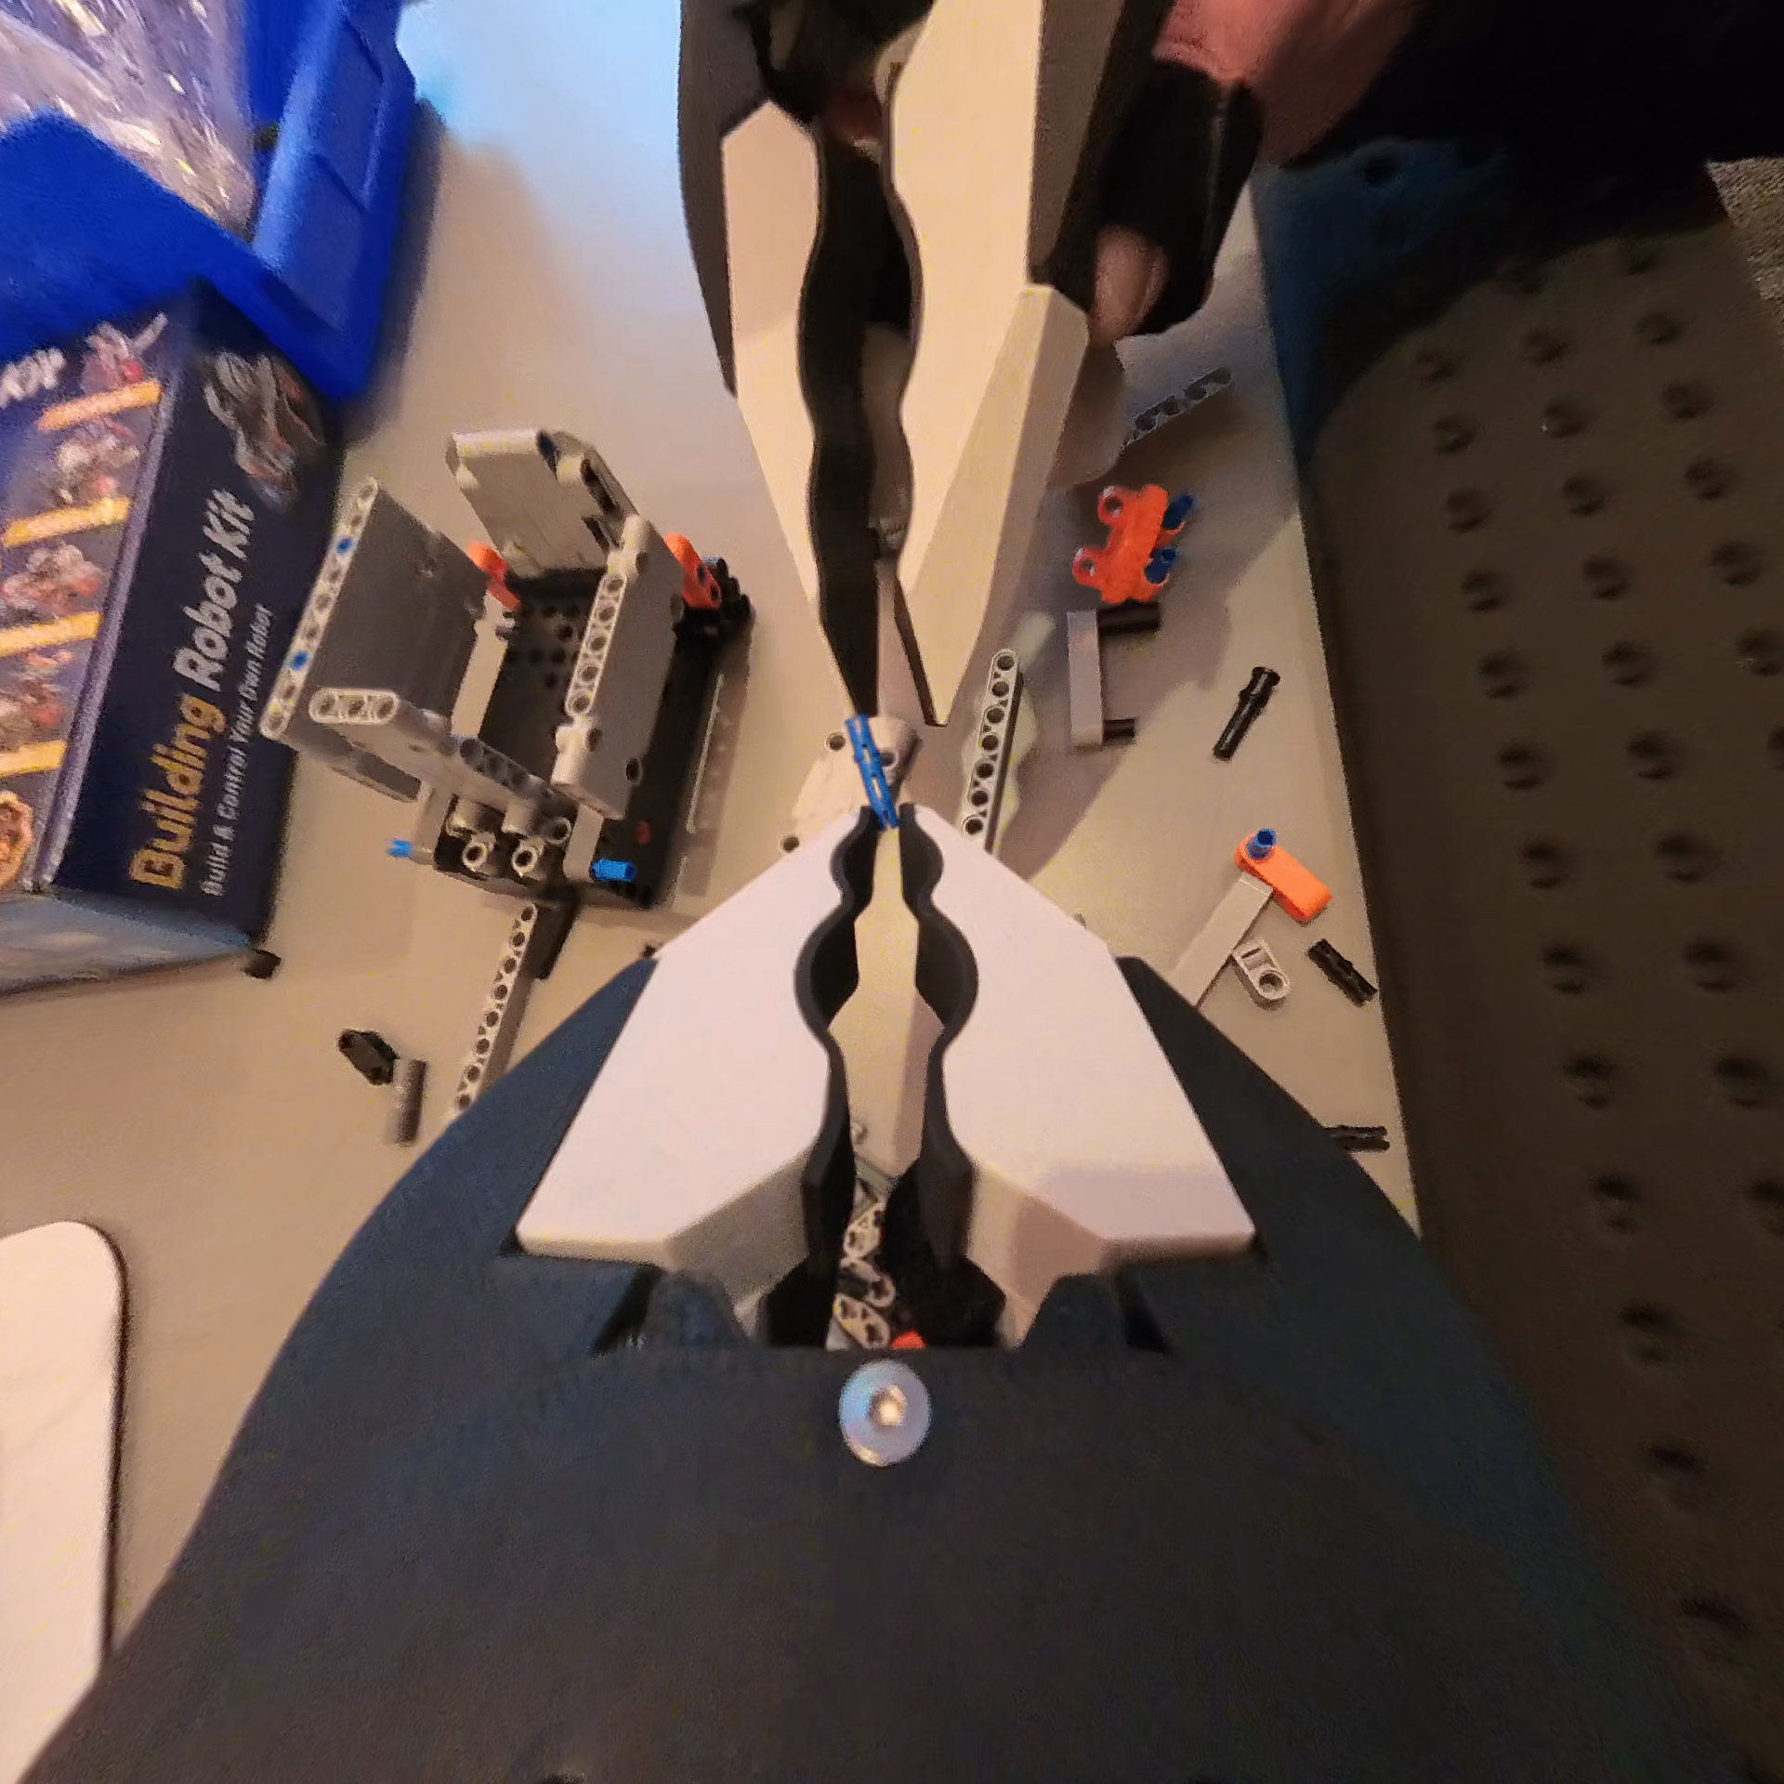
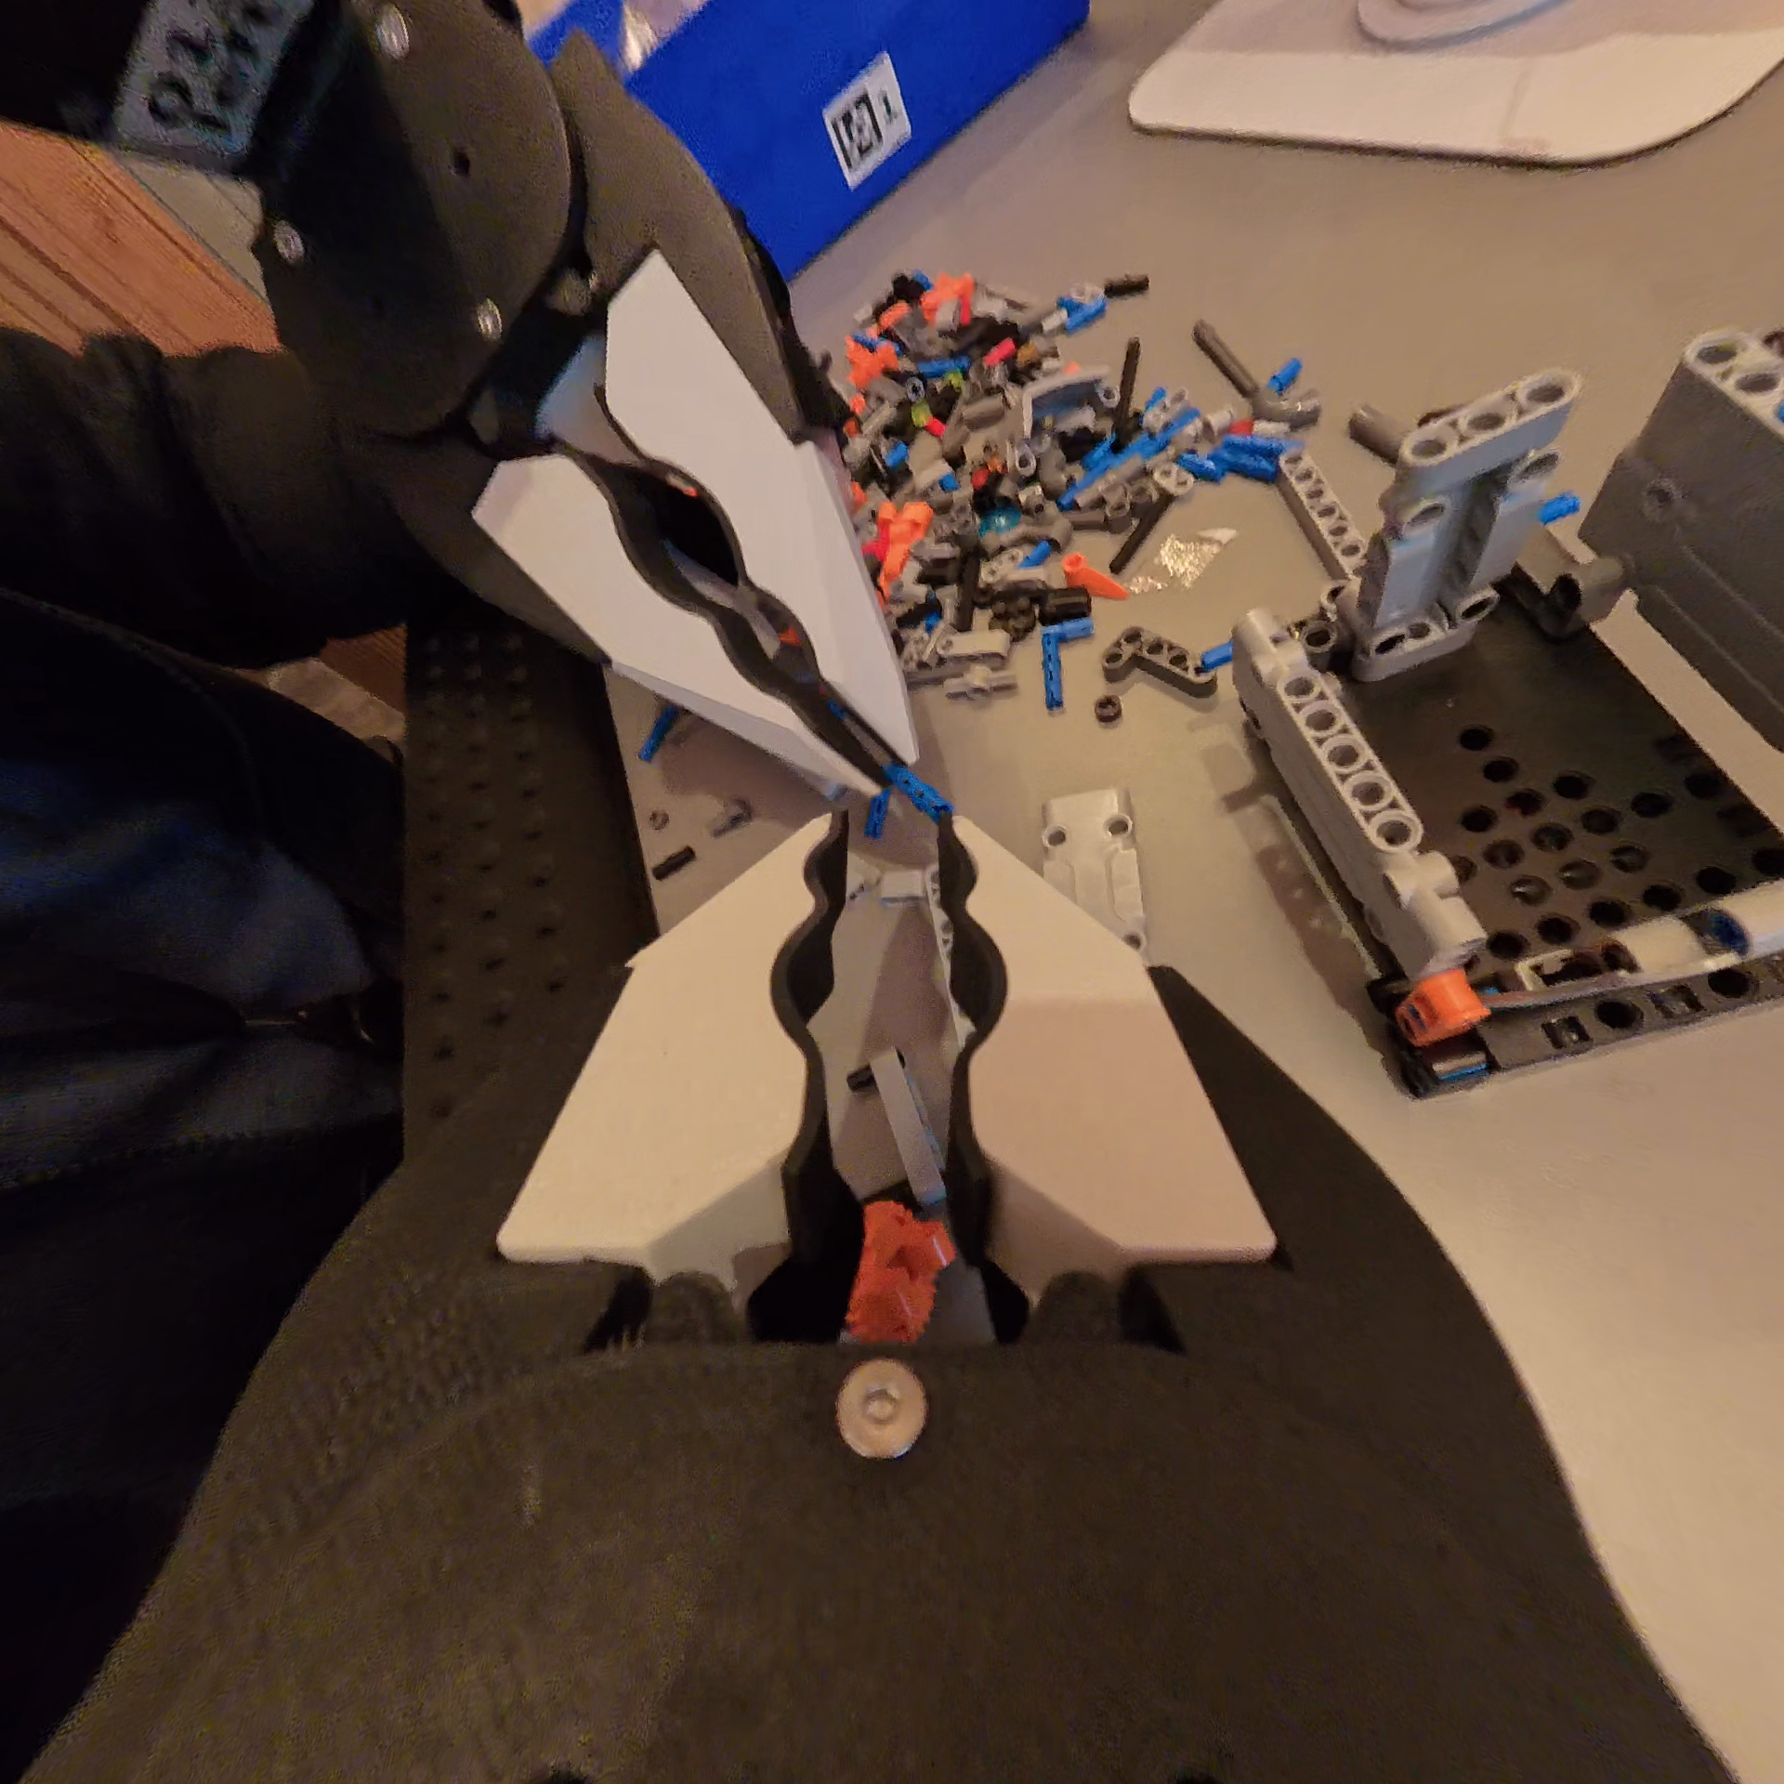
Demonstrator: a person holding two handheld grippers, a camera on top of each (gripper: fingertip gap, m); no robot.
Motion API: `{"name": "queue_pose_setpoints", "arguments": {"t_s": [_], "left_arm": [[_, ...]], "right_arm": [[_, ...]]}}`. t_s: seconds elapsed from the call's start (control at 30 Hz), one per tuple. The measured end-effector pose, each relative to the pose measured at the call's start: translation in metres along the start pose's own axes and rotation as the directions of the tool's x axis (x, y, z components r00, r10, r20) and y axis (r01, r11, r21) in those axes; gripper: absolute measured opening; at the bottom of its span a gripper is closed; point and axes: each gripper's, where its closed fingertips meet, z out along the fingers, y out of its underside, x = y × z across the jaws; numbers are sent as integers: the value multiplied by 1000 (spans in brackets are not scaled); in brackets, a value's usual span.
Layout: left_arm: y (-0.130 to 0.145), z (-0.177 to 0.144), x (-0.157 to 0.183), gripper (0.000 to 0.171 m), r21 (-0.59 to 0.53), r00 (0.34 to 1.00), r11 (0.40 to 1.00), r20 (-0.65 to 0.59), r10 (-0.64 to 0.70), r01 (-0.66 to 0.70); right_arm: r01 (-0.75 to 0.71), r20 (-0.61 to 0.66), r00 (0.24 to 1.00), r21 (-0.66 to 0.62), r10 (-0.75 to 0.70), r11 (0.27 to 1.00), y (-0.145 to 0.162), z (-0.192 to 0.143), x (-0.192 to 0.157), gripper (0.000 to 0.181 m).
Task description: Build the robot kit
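In the left wrist view, a blue bin (image 1: 319, 193) lies at ten o'clock at the far left. A printed box (image 1: 145, 627) sits just below it at nine o'clock. Right of the box stands a half-built grey and black model (image 1: 521, 656) on the pale table (image 1: 579, 290).

At the centre, the left gripper (image 1: 880, 821) reaches up from six o'clock. Its jaws are drawn narrow and pinch the lower end of a blue pin (image 1: 874, 772). The right gripper (image 1: 874, 724) comes down from twelve o'clock, tip to tip with the left one, held by a hand (image 1: 1139, 241) in a black fingerless glove. Its jaws also look narrow, and its tips touch the pin's upper end and a small grey piece (image 1: 900, 748). It cannot be told whether they grip either one. The pin hangs between the two grippers above the table.

Right of centre, a long grey beam (image 1: 989, 743) lies just beside the tips. An orange connector (image 1: 1125, 545) with blue pins lies at two o'clock, and a black pin (image 1: 1245, 710) and an orange-and-grey piece (image 1: 1284, 883) lie at three o'clock. A dark dimpled surface (image 1: 1545, 869) fills the right edge.

In the right wrist view, the left gripper enters from ten o'clock. A pile of small mixed parts (image 2: 1014, 502) lies at one o'clock. A grey curved panel (image 2: 1096, 859) lies just right of the right gripper's tips. The model stands at three o'clock, and a white pad (image 2: 1448, 97) is at the top right.
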Motion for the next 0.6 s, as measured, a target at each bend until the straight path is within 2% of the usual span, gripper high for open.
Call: {"name": "queue_pose_setpoints", "arguments": {"t_s": [0.13, 0.2, 0.3, 0.4, 0.6], "left_arm": [[-11, -7, -2, 2, 54, 999, 998, 37, 39, -41], [-17, -11, -3, 2, 88, 997, 994, 54, 54, -59], [-23, -14, -1, 2, 104, 994, 991, 69, 80, -87], [-26, -15, -2, 2, 114, 992, 988, 87, 89, -99], [-30, -19, -3, 2, 142, 993, 986, 82, 80, -91]], "right_arm": [[-50, 47, 998, 74, 47, 996, -10, -8, -2, 10], [-72, 57, 996, 92, 67, 993, -12, -8, -1, 15], [-70, 59, 996, 102, 64, 992, -15, -8, -3, 17], [-53, 75, 996, 119, 44, 992, -19, -9, -8, 7], [-8, 73, 997, 129, -2, 992, -23, -12, -14, 4]]}}
